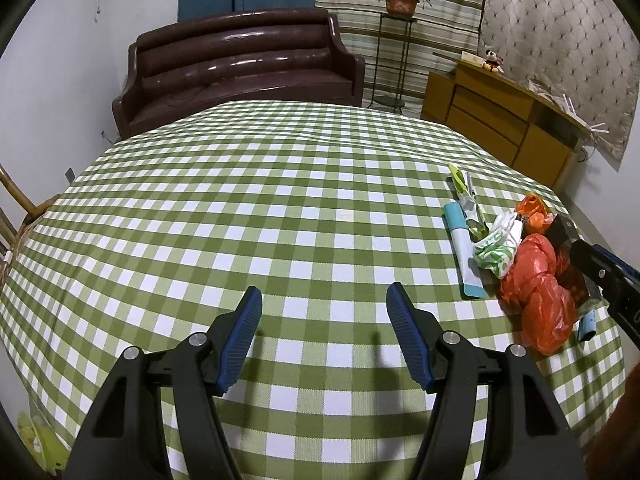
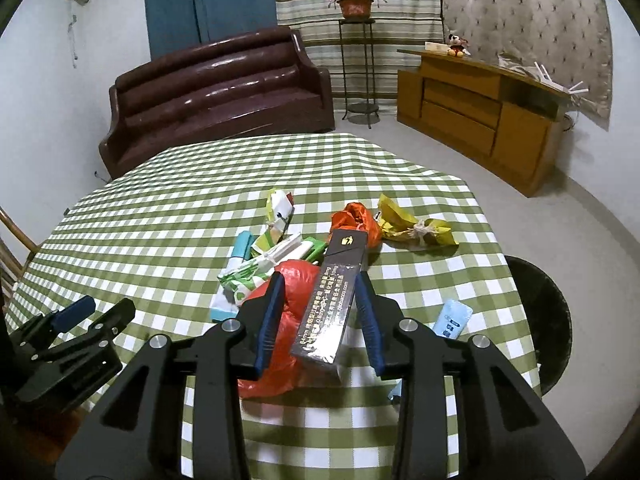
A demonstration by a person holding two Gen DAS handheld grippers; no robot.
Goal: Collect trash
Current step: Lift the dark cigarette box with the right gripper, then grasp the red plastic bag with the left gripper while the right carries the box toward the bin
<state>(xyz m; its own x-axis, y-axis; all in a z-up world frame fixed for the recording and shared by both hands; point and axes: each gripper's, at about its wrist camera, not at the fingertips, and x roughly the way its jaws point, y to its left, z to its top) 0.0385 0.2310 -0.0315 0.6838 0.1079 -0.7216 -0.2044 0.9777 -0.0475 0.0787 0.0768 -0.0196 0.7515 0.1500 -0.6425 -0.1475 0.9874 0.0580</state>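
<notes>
Trash is being gathered on a round green-and-white checked tablecloth [image 2: 168, 216].
A long black glossy carton [image 2: 332, 300] is lying tilted on a crumpled red plastic bag [image 2: 292, 292] between the right gripper [image 2: 320, 284], whose jaws are standing slightly apart around it; the left gripper [image 1: 324, 300] is being held open over bare cloth.

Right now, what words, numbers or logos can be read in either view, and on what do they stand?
"84mm", then small Chinese print and a web address too blurred to quote: side of the dark box between the right gripper pads.
A gold emblem, no words: top end of that box.
Print on the light blue packet: too small to read.
Green and white wrapper: pattern only, no readable words.
</notes>
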